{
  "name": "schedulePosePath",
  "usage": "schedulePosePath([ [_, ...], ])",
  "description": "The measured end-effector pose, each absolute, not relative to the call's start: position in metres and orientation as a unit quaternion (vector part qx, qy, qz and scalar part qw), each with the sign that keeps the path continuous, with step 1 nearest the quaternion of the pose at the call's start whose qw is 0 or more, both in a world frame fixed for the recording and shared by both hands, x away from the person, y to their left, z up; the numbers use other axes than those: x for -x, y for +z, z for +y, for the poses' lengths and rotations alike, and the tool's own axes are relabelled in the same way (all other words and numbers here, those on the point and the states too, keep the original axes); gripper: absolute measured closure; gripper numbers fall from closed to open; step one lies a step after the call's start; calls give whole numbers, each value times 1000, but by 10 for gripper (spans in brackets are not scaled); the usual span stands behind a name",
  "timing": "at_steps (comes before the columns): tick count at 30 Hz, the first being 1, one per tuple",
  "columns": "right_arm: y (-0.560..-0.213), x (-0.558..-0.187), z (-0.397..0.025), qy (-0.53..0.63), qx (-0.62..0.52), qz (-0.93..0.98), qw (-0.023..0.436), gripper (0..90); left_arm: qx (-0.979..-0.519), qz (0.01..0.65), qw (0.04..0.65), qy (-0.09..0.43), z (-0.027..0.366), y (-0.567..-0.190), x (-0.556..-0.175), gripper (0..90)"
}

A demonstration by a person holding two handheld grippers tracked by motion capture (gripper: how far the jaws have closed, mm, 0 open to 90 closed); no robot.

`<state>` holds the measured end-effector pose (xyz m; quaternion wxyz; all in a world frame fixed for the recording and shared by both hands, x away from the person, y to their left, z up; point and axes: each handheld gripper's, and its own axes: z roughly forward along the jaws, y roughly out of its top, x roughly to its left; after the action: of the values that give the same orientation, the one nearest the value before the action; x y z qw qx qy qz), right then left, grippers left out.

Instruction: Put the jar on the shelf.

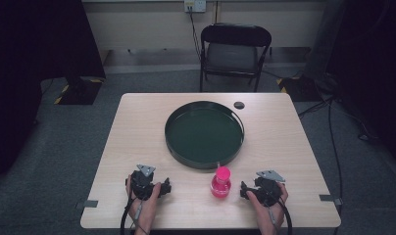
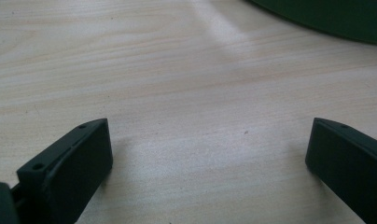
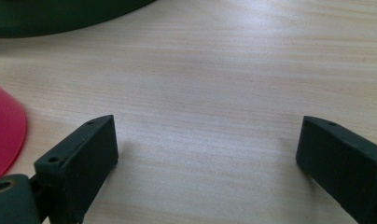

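A small pink flask [image 1: 221, 182] with a pink cap stands upright on the wooden table [image 1: 137, 127], just in front of a round dark green tray [image 1: 172, 139]. My left gripper [image 1: 162, 187] rests near the table's front left, open, with bare wood between its jaws [image 2: 205, 154]. My right gripper [image 1: 246, 189] rests at the front right, just right of the flask, also open with nothing between its jaws [image 3: 207, 149]. The flask's pink base [image 3: 4, 133] shows at the left edge of the right gripper view. The tray's rim [image 2: 326, 18] crosses the top right of the left gripper view.
A small black disc [image 1: 239, 105] lies on the table behind the tray at the right. A black folding chair [image 1: 234, 51] stands beyond the far edge. Cables run over the grey floor at the right.
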<state>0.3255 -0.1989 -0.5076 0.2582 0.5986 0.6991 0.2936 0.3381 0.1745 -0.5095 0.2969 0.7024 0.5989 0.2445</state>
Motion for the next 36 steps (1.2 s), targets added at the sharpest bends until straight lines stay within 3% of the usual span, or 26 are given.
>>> schedulePosePath([
  [36,-490,-313,-206,342,-590,683,261,18,-703,599,297,244,175,-509,-338,0],
])
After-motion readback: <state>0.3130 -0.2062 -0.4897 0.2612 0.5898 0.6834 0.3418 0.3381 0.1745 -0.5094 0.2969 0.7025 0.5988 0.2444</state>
